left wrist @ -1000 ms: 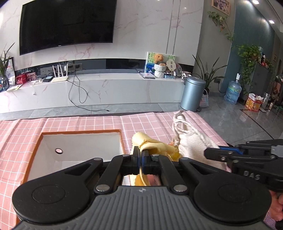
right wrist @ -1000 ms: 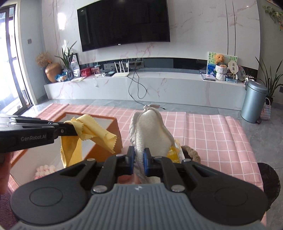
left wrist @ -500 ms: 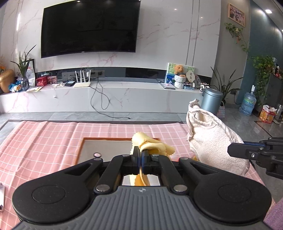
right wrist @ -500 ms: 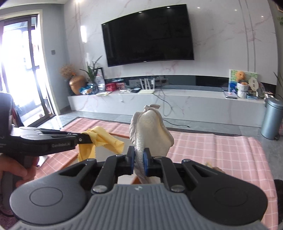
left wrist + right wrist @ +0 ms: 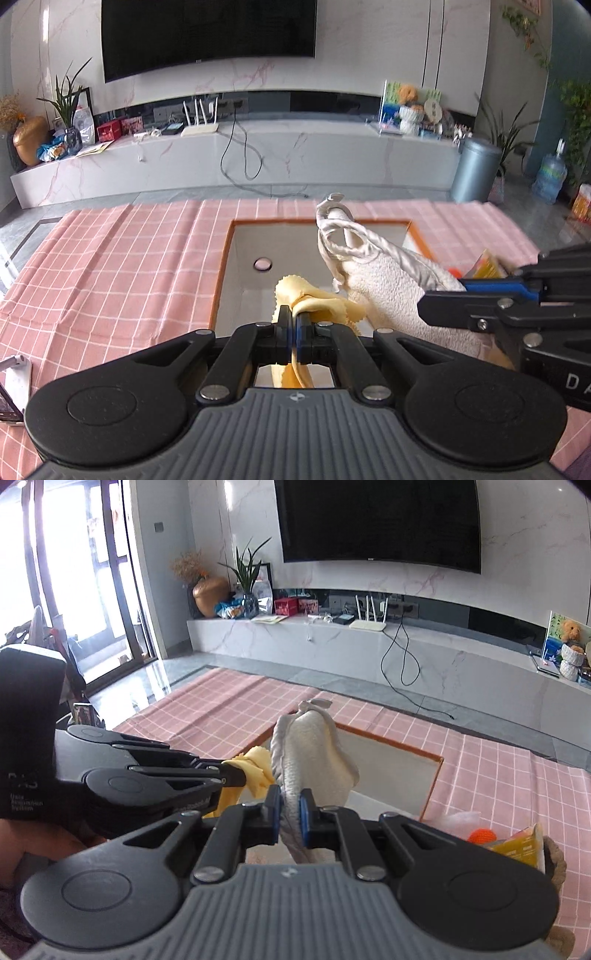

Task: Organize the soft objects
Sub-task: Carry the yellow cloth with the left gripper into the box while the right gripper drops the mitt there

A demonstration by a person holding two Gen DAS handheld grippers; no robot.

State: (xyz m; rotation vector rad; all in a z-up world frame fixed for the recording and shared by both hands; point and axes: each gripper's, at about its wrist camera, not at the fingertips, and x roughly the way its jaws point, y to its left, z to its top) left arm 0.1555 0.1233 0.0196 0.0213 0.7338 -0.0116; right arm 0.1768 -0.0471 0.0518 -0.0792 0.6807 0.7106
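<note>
My left gripper [image 5: 294,318] is shut on a yellow cloth [image 5: 317,301] with pinked edges, held above the near end of an orange-rimmed white box [image 5: 236,280]. My right gripper [image 5: 289,805] is shut on a cream terry mitt with a grey trim [image 5: 314,753], which stands up over the same box [image 5: 432,786]. In the left wrist view the mitt [image 5: 384,273] hangs just right of the yellow cloth, with the right gripper's fingers [image 5: 476,308] coming in from the right. In the right wrist view the yellow cloth [image 5: 255,771] touches the mitt's left side.
A pink checked tablecloth [image 5: 122,266] covers the table around the box. An orange ball [image 5: 482,835] and a yellow packet [image 5: 521,845] lie near a woven basket rim [image 5: 554,860] at the right. A phone on a stand [image 5: 13,387] sits at the left edge.
Both grippers have swung left with their cloths and now hang over the box. The mitt has come close beside the yellow cloth.
</note>
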